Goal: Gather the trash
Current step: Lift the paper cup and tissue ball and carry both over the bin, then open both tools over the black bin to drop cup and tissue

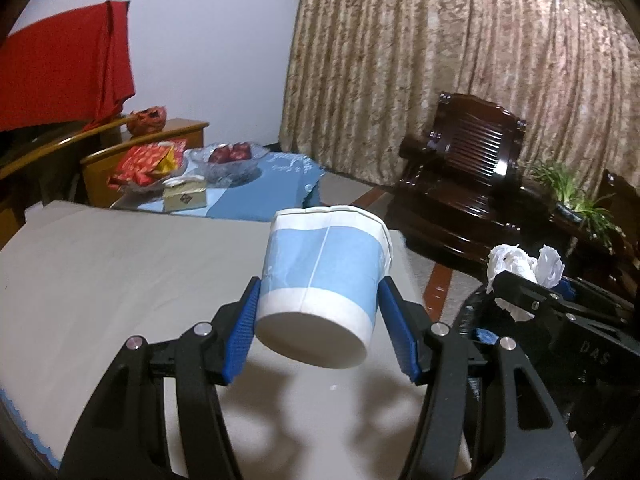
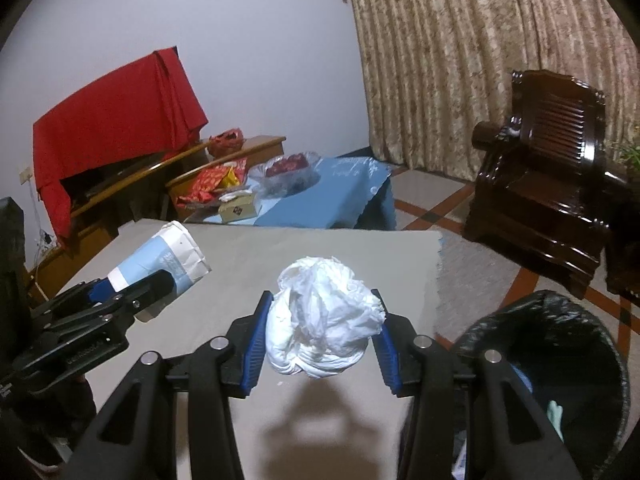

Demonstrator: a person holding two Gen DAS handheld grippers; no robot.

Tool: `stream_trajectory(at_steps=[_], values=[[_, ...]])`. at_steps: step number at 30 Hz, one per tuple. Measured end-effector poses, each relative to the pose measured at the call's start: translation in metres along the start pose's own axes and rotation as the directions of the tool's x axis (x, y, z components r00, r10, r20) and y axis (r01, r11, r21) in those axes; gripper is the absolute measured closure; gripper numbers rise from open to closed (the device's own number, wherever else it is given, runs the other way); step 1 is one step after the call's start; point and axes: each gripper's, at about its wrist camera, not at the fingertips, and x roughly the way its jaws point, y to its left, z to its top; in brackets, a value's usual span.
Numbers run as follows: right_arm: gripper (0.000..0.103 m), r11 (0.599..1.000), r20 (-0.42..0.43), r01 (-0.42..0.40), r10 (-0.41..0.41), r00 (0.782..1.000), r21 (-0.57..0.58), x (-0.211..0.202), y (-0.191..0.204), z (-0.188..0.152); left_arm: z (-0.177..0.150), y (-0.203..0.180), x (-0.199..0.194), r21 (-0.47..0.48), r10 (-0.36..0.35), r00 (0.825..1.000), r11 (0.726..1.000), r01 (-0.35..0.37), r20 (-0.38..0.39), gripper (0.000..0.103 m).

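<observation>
- While it hangs clear of the grey table top (image 1: 100,280), the paper cup (image 1: 322,292) sits clamped between the blue pads of my left gripper (image 1: 320,328), tipped so its white base faces the camera and its rim points away — its shadow falls on the cloth below.
- Pinched in my right gripper (image 2: 324,332), the crumpled white tissue wad (image 2: 324,316) bulges past both blue pads, also lifted off the table.
- Seen from the right wrist, the cup lies nearly on its side in the left gripper (image 2: 132,300), off to the left of the wad.
- Beside the table's right edge stands the bin (image 2: 560,344), lined with a black bag, its mouth open; something pale lies inside, too dim to name.
- Beyond the table, a lower one under a blue cloth (image 1: 276,196) carries a glass bowl of red fruit (image 1: 230,158), red packets (image 1: 148,162) and a tissue box (image 1: 185,196).
- Farther out — a dark wooden armchair (image 2: 548,176), a patterned curtain (image 1: 460,72), and a red cloth (image 2: 116,104) draped over furniture by the wall.
</observation>
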Motion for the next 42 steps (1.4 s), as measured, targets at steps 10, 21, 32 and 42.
stream_trajectory(at_steps=[10,21,32,42], values=[[0.056,0.998,0.057,0.064,-0.065,0.996,0.013,-0.057,-0.034,0.0,0.004,-0.058,-0.017,0.054,-0.095,0.995,0.994,0.093,0.03,0.046],[0.056,0.989,0.09,0.14,-0.144,0.985,0.049,-0.098,-0.071,-0.006,-0.001,-0.116,-0.026,0.111,-0.196,0.98,0.975,0.192,0.031,0.046],[0.056,0.973,0.095,0.212,-0.22,0.971,0.092,-0.117,-0.11,-0.015,-0.01,-0.159,-0.023,0.168,-0.278,0.961,0.947,0.273,0.009,0.046],[0.056,0.952,0.059,0.276,-0.285,0.957,0.129,-0.117,-0.148,-0.023,-0.024,-0.199,0.001,0.199,-0.34,0.939,0.918,0.343,-0.047,0.046]])
